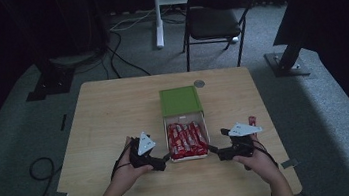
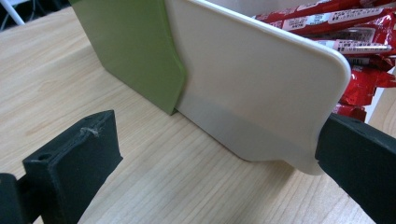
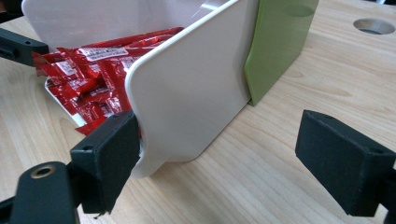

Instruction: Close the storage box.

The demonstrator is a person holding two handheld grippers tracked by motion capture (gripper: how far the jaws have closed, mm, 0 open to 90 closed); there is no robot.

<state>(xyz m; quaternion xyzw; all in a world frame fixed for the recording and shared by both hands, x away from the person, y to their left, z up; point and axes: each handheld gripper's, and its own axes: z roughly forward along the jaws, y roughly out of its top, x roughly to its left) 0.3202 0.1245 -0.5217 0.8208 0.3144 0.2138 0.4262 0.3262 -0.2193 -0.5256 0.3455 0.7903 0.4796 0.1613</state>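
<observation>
At lower centre, the left gripper and right gripper, both wide apart, flanked the white drawer; uneven pushing could jam it in the green sleeve.

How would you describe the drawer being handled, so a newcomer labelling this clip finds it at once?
Start at the wooden table and find the green box near its middle. The white drawer slides out of that box toward the person, between the left gripper and right gripper. It alone holds red snack packets.
</observation>
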